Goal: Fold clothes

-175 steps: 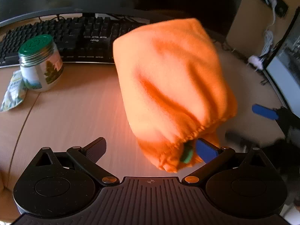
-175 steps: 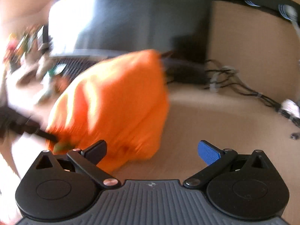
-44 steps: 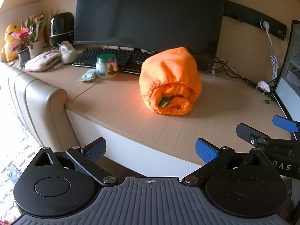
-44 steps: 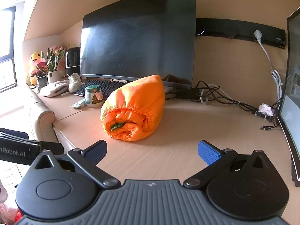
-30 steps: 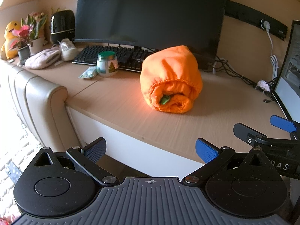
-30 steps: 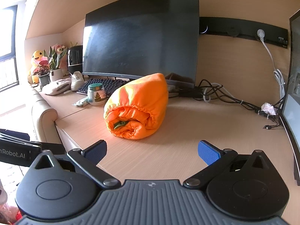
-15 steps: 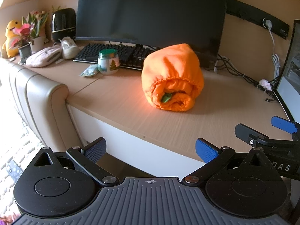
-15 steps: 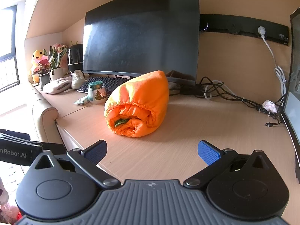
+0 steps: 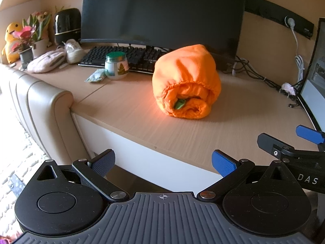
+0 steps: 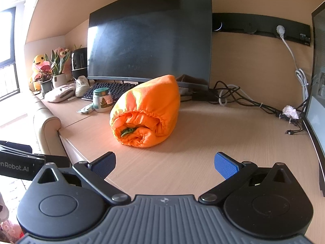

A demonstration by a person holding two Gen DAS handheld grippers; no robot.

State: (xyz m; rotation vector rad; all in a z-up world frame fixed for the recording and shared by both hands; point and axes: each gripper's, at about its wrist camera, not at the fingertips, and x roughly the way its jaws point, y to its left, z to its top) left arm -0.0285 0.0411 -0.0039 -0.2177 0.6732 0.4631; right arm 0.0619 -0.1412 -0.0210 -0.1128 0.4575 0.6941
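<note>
An orange garment [image 9: 186, 81] lies rolled into a tight bundle on the wooden desk [image 9: 233, 126], its open end with a bit of green showing toward me. The same orange bundle [image 10: 146, 113] sits mid-desk in the right wrist view. My left gripper [image 9: 163, 162] hangs open off the desk's front edge, well short of the bundle, with nothing between its fingers. My right gripper [image 10: 165, 163] is open too, low over the near part of the desk [image 10: 223, 134], empty. The right gripper also shows at the right edge of the left wrist view.
Behind the bundle stand a dark monitor [image 9: 162, 10] and a black keyboard [image 9: 121, 57]. A green-lidded jar [image 9: 116, 66] and a small packet [image 9: 95, 77] lie to the left. A padded beige chair arm [image 9: 44, 105] is at the desk's left corner. Cables [image 10: 254, 101] trail at the right back.
Since 5.8 s ago both grippers let go of the bundle and drew back from the desk. Over the last second the views shift only slightly.
</note>
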